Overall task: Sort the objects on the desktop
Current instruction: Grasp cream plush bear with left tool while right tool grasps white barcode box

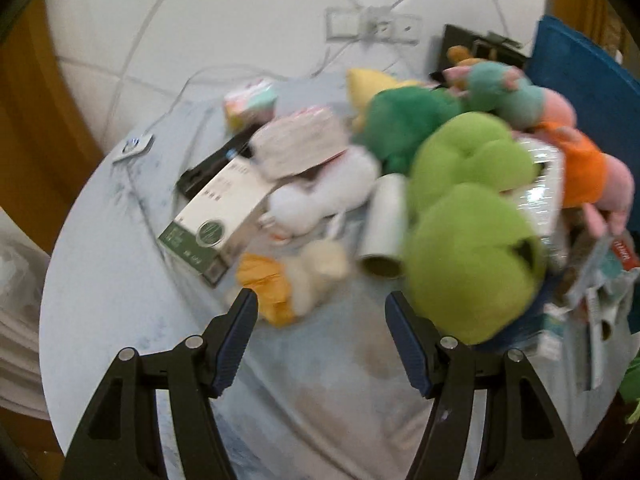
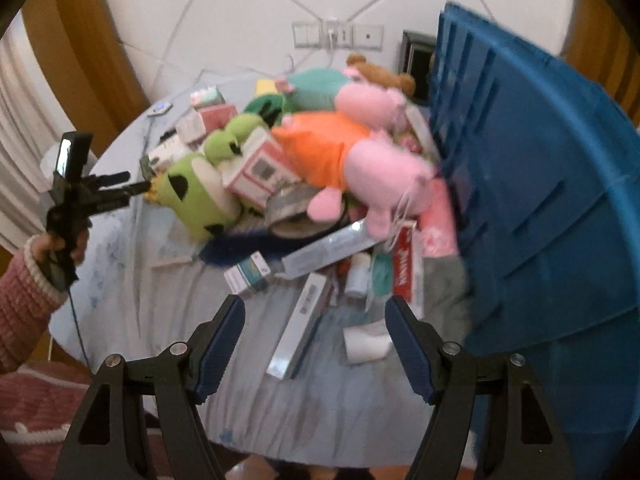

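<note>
A heap of toys and boxes lies on a round table with a pale blue cloth [image 1: 120, 280]. A lime green plush [image 1: 468, 248] lies just right of my open, empty left gripper [image 1: 320, 312]; it also shows in the right wrist view [image 2: 196, 192]. A small yellow and cream plush [image 1: 296, 280] lies just ahead between the left fingers. My right gripper [image 2: 316, 316] is open and empty above long flat boxes [image 2: 300, 336]. A pink pig plush in an orange dress [image 2: 352, 160] tops the heap. The left gripper also shows in the right wrist view [image 2: 136, 186].
A big blue plastic crate [image 2: 540, 200] stands tilted at the right, against the heap. A white and green box [image 1: 216, 220], a paper roll [image 1: 384, 224] and a white plush [image 1: 320, 196] lie mid-table. Wall sockets [image 2: 336, 34] and cables are behind.
</note>
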The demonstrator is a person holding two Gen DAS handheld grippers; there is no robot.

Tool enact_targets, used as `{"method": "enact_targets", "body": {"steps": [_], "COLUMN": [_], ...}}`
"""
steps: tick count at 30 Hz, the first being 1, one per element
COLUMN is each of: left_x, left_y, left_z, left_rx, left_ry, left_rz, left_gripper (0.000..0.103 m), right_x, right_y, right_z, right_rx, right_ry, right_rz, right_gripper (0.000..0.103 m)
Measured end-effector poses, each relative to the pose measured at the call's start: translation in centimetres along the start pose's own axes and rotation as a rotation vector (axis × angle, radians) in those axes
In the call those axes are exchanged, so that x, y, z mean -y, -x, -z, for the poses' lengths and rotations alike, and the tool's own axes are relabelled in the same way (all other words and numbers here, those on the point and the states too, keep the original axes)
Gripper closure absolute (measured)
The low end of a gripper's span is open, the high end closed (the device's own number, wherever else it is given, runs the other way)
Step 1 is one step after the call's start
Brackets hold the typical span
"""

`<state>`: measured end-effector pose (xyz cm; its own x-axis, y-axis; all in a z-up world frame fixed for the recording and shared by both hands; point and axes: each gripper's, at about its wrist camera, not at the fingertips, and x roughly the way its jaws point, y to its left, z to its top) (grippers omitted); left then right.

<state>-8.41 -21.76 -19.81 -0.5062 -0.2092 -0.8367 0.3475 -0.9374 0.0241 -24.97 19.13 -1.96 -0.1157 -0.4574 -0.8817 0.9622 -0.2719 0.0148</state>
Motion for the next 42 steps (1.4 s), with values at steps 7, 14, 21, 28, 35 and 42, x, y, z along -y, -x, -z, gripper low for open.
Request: {"method": "enact_targets", "body": {"steps": [7,14,21,28,35,42], "left_x": [-2.2,-1.3,-0.4,-1.0,-1.9,-2.1], "left_y": [-5.0,-8.6,-10.6,-10.5,-9.4,-4.8], "left_z": [-0.1,-0.7,-1.2,-1.2,-0.4,0.3], "left_rx": [-0.068,-0.103,-0.100,-0.079,-0.069,0.006], "left_ry": [-0.025,-0.074,-0.108,-0.050,-0.017,0.006], "left_rz": [0.008,0.042,-0.005,0.022,-0.011,0.007], "left_gripper": [0.038,0.038,0.037,0.057,0.070,0.070], "right_x": [-1.2,-1.6,-1.4,-1.2,-1.2,-1.1], "right_y": [-4.7,-9.5,-13.6,-16.2,-17.3,-15.5], "right_z": [1.9,3.2,4.3,5.1,5.9,6.5], "right_rx": [-0.043,-0.095,-0.171,-0.190,-0.239,-0.214], "right_ry": [-0.015,-0.053,-0.063,-0.057,-0.070,-0.057], "right_rz": [0.011,0.048,0.100,0.116,0.068,0.053], "right_gripper": [0.030,0.030,0.030,0.031,0.078,0.080]}}
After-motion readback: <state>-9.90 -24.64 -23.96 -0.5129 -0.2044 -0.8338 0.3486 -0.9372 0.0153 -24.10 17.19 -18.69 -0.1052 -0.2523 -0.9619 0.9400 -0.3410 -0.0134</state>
